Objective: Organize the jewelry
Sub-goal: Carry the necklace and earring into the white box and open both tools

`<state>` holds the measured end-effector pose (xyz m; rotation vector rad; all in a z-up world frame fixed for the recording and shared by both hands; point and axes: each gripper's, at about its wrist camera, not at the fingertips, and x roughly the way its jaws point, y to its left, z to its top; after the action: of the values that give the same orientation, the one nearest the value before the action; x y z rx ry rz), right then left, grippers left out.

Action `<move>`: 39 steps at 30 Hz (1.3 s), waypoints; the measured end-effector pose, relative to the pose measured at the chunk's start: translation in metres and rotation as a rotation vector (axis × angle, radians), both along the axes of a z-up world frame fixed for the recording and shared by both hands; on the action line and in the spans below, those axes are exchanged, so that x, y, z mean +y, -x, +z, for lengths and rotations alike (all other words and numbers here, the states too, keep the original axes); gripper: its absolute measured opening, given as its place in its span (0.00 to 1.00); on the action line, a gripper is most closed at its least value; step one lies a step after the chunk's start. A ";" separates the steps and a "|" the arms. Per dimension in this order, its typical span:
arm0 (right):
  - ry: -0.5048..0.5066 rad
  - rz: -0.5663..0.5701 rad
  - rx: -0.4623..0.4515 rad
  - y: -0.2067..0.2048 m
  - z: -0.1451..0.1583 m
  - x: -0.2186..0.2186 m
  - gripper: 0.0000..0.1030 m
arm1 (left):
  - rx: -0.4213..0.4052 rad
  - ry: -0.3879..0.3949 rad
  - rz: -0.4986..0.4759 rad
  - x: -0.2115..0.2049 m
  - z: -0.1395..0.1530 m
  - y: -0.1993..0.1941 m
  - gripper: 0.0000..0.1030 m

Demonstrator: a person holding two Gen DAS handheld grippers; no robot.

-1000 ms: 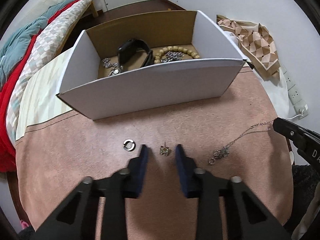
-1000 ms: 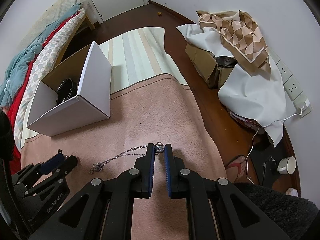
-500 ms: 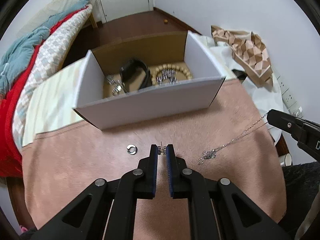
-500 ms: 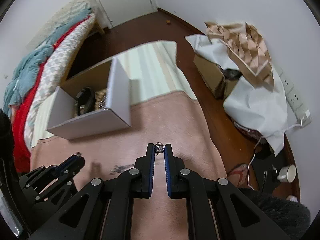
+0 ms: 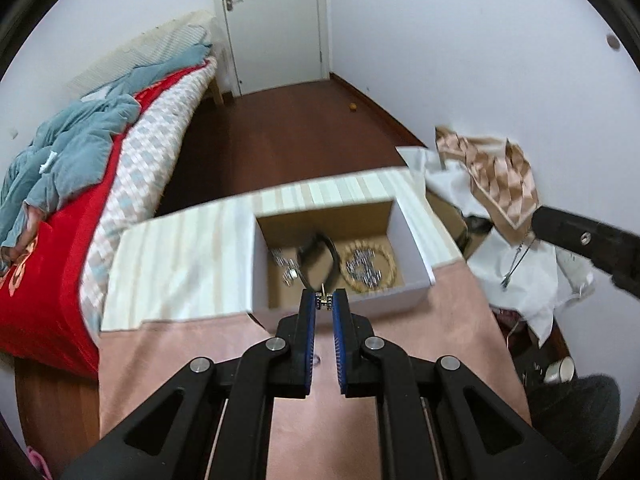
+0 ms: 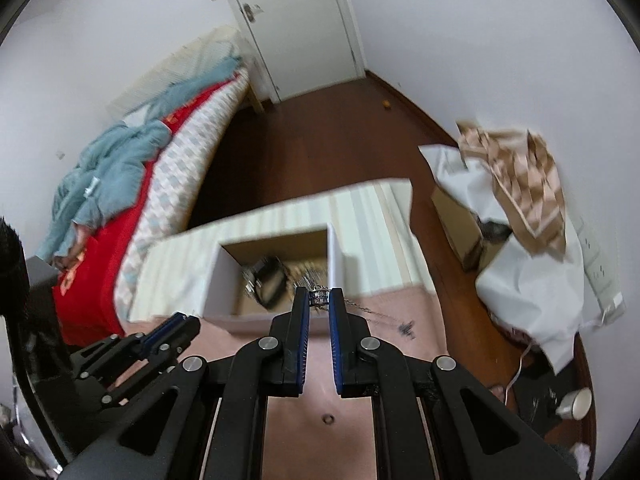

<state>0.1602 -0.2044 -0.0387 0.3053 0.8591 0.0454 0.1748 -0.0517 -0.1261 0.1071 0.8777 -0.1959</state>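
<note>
My left gripper [image 5: 323, 304] is shut on a small earring [image 5: 322, 301] and holds it in the air at the near wall of the open white box [image 5: 414, 236]. The box holds a black watch [image 5: 316, 254], a bead bracelet [image 5: 370, 266] and silver pieces. My right gripper [image 6: 319, 300] is shut on the clasp end of a silver chain necklace [image 6: 376, 314], whose pendant [image 6: 407, 329] hangs to the right. The necklace also shows dangling in the left wrist view [image 5: 516, 258]. A silver ring [image 6: 328, 419] lies on the pink cloth [image 6: 416, 344].
A bed with red and blue bedding [image 5: 72, 184] lies on the left. A striped mat [image 5: 180, 256] lies under the box. White sheets and a patterned cloth [image 6: 528, 200] pile over cartons on the right. A cup [image 6: 576, 404] stands on the floor.
Both grippers have lifted off the cloth and moved toward the box. The left one carries the earring, the right one the necklace, which now hangs free.
</note>
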 end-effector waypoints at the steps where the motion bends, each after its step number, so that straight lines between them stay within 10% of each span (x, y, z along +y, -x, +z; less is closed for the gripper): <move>1: 0.003 0.005 -0.012 -0.003 0.007 0.002 0.10 | -0.004 0.002 0.004 0.002 0.003 -0.003 0.06; 9: 0.042 0.073 -0.034 -0.063 0.033 0.020 0.10 | 0.033 0.015 0.063 0.029 0.007 -0.051 0.06; 21: 0.139 0.125 0.149 -0.166 -0.052 0.038 0.10 | 0.206 0.026 0.063 0.041 -0.041 -0.118 0.06; 33: 0.112 0.142 0.246 -0.185 -0.084 0.036 0.16 | 0.331 0.108 0.092 0.048 -0.062 -0.155 0.10; 35: 0.096 0.139 0.252 -0.181 -0.085 0.035 0.42 | 0.321 0.116 0.107 0.054 -0.055 -0.156 0.17; 39: 0.075 0.124 0.250 -0.167 -0.084 0.031 0.54 | 0.242 0.089 0.140 0.062 -0.034 -0.146 0.62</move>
<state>0.3277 -0.1730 -0.1223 0.1891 1.1250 0.0920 0.3209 0.0105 -0.1604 -0.0630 1.1122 -0.1179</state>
